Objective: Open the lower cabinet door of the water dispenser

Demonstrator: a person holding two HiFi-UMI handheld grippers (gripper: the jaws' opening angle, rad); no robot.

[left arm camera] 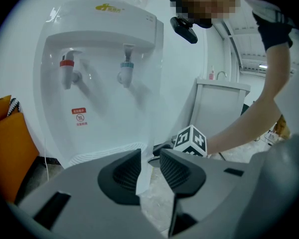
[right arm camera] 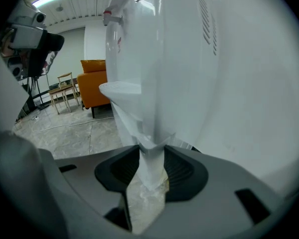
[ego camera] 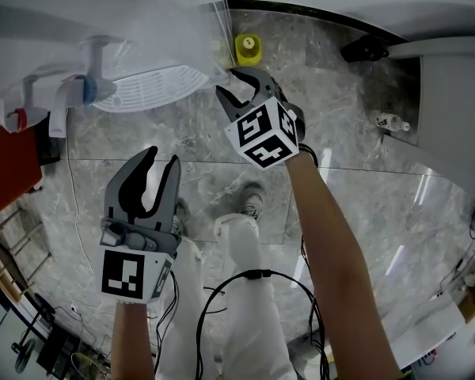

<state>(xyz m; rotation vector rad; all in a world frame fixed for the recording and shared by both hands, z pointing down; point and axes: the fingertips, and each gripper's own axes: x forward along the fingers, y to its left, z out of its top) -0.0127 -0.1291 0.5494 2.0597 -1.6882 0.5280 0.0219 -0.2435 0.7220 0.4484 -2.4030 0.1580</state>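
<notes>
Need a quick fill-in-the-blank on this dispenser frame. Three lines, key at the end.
1. The water dispenser has a blue tap; its other tap is ___.
2. The right gripper has its fingers clamped on the white door edge, while the left gripper is open and holds ___.
3. The sofa beside the dispenser is ___.
Missing words: red; nothing; orange.

Gold brand logo point(left arm camera: 108, 7) near the top edge of the white water dispenser point(left arm camera: 104, 59) front, lettering too small to read. Small red label point(left arm camera: 79, 117) low on the left of that front: a circled sign and red characters, not legible. Black-and-white square code markers, without letters, on the marker cube point(ego camera: 263, 133) of the right gripper point(ego camera: 239, 85) and on the left gripper point(ego camera: 162, 158).
</notes>
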